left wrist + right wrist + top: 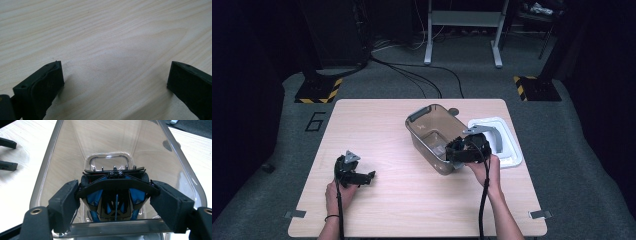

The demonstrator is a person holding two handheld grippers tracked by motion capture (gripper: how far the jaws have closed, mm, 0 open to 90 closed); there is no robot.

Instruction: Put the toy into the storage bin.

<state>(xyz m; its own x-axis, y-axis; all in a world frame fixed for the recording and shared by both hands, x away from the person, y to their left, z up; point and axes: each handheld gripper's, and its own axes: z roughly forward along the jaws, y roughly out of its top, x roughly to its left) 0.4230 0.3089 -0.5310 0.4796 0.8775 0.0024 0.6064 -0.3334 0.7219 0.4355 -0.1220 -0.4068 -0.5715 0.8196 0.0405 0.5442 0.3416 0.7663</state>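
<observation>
A clear, brown-tinted plastic bin [424, 122] stands on the right half of the wooden table [412, 200]. My right gripper [452, 150] is at the bin's near end, shut on a small blue and black toy car [115, 205]. The pads [67, 195] press on both ends of the car's black rear wing, and the car points nose-down into the bin [47, 167]. My left gripper [369, 176] rests on the table at the left, open, with bare wood [100, 30] between its fingers [45, 85]. From the right gripper view, the left gripper [8, 154] sits far to the left.
A white lid [507, 145] with a grey handle lies just right of the bin, near the table's right edge. Beyond the table are grey carpet, cables and a metal stand [462, 30].
</observation>
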